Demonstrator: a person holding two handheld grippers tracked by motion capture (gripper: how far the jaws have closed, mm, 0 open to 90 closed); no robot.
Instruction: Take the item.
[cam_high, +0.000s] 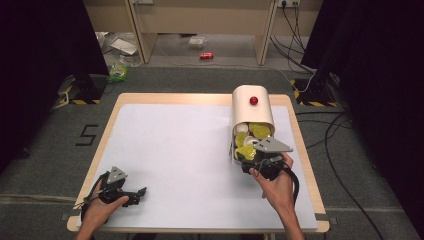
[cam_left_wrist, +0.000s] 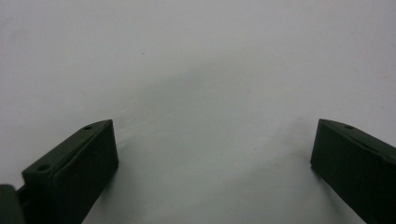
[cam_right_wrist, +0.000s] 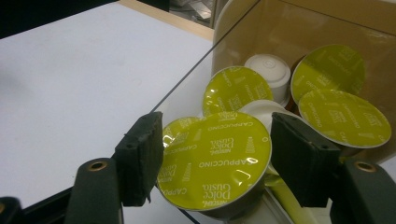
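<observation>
A green-lidded coffee capsule (cam_right_wrist: 215, 161) is seen between the two jaws of the right gripper (cam_high: 257, 161), which are drawn in against its rim on both sides. The capsule is found at the mouth of the cream container (cam_high: 251, 107), at about three o'clock on the table (cam_high: 165, 145). The left gripper (cam_high: 131, 194), at seven o'clock, is spread wide with nothing between its jaws.

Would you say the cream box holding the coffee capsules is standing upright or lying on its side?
On its side: the cream box lies flat on the table, its open end facing the right gripper, yellow-lidded capsules spilling out.
</observation>
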